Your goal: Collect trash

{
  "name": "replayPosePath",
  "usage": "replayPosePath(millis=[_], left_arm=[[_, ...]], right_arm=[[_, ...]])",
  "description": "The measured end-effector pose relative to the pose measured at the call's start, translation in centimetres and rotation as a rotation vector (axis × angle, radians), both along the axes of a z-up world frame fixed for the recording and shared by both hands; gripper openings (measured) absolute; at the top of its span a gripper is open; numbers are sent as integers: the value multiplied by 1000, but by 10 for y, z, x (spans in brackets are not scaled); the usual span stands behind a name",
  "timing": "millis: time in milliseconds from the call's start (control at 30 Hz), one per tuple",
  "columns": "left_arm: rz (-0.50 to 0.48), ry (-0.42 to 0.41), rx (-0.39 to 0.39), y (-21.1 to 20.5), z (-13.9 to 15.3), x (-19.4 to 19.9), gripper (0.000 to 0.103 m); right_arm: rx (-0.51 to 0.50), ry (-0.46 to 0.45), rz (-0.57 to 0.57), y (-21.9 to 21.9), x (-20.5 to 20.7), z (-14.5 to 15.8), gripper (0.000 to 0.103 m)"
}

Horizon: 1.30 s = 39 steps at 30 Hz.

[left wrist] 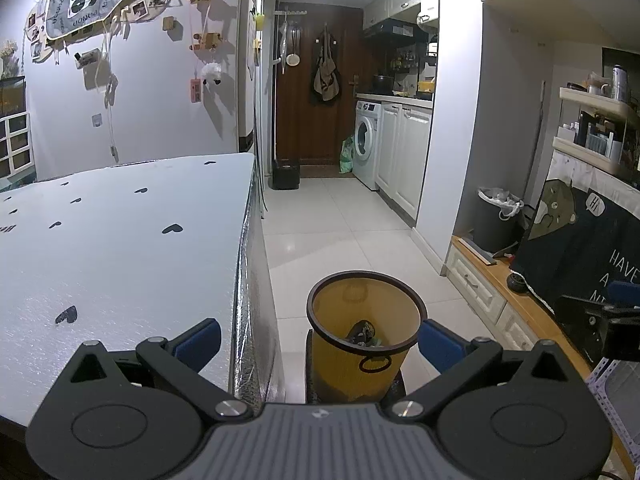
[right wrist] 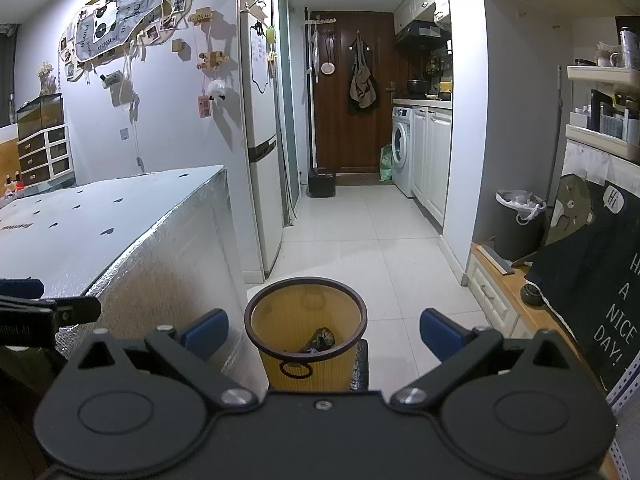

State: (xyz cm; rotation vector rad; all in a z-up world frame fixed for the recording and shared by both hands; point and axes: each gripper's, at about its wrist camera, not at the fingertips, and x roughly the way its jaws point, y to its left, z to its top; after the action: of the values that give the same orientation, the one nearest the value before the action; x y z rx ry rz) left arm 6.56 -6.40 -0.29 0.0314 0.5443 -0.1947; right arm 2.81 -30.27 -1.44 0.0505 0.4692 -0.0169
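A yellow waste bin with a dark rim stands on the floor beside the table; dark crumpled trash lies at its bottom. The same bin and trash show in the right wrist view. My left gripper hangs open over the table's corner and the bin, blue pads wide apart, nothing between them. My right gripper is open too, above the bin, empty. Part of the right gripper shows at the left view's right edge, and part of the left gripper at the right view's left edge.
A white table with black heart marks and foil-wrapped sides fills the left. A low wooden cabinet with a dark cloth and a lined black bin lies right. Tiled floor runs to a washing machine and brown door.
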Motion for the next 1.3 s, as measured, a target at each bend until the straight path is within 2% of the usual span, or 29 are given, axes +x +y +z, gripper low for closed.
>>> replayPosePath(millis=[1300], left_arm=[[-2,0,-1,-1,0,-1,103]], right_arm=[[-2,0,1,1,-4,0,103]])
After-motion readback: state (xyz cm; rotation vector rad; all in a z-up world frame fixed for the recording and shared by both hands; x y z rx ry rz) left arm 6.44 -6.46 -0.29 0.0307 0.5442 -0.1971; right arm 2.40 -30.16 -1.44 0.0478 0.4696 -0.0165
